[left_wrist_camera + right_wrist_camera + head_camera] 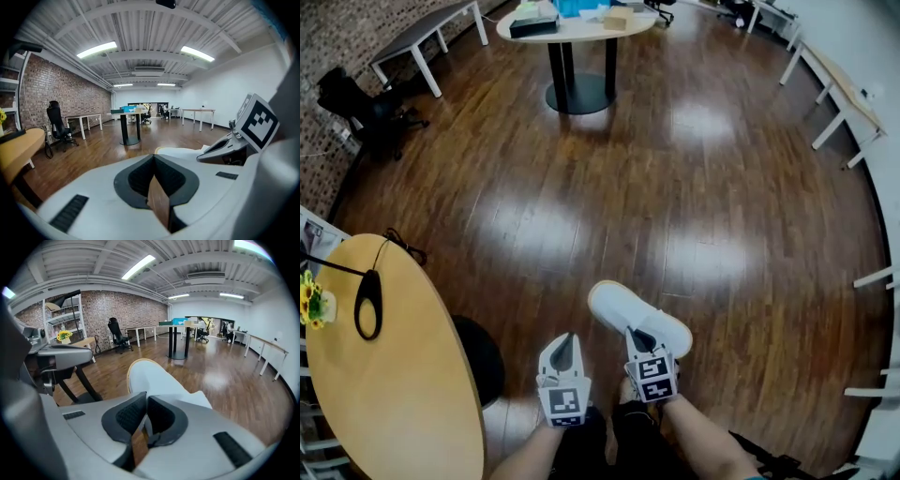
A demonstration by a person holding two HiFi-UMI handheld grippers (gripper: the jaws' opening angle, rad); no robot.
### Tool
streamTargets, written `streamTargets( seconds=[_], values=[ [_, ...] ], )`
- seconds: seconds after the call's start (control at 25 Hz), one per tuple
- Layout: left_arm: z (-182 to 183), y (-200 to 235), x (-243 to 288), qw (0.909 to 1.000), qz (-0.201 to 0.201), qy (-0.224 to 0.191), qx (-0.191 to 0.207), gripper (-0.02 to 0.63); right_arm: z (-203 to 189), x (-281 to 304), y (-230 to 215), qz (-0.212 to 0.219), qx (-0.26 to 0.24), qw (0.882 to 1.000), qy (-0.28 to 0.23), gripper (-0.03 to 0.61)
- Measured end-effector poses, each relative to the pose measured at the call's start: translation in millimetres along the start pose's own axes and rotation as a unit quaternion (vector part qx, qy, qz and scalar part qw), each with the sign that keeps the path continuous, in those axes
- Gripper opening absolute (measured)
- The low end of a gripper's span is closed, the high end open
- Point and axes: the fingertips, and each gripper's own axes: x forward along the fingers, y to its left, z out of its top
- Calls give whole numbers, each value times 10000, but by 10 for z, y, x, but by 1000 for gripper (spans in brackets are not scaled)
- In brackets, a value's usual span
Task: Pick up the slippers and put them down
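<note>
The fingers (125, 417) of the right gripper (643, 339) are clenched on a thin fold of a white fabric slipper with a tan sole rim (636, 317). In the right gripper view a strip of the white cloth runs down between the dark ribbed pads, and the rounded toe (150, 376) juts out ahead of them. The slipper looks lifted, with the dark brown wooden floor (694, 187) well below it. Just beside it, the left gripper (564, 352) has its fingers (140, 180) pressed together on nothing. A second slipper shows in no view.

The step in hand looks like carrying this slipper to its resting place and setting it down. The hold is only a small pinch of soft cloth at the near end, so the long toe will probably sag or swing if the hand moves sharply; a slow, level descent suits it. It is best to turn the sole to face the floor first, then let the toe touch and lay the rest flat. Release the fingers only once the whole sole bears on the wood, so it neither drops nor flips. A bare patch of floor straight ahead is the safer target, away from the round yellow wooden surface (403, 375) at the left. The free left gripper could steady the toe if it twists.
</note>
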Motion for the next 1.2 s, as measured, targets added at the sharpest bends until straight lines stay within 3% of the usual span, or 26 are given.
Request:
streamTargets(
  seconds=[0.36, 0.68, 0.8, 1.08, 1.2],
  values=[
    [-1717, -276, 1288, 9994, -215, 253, 56, 5, -1488, 1522, -590, -64, -36, 9991, 415, 25],
    [-3312, -419, 1927, 9940, -401, 921, 443, 5, -2710, 2682, -900, -56, 152, 9957, 911, 25],
    [-3645, -312, 2101, 9925, -386, 988, 601, 5, -3059, 3068, -927, 30, 201, 9942, 1052, 26],
    [-4170, -185, 2425, 9941, -344, 925, 454, 5, -3906, 3910, -1070, 53, 320, 9882, 1499, 26],
    [-4387, -196, 2502, 9920, -343, 1096, 531, 5, -4179, 4161, -1131, 83, 361, 9844, 1717, 29]
  ],
)
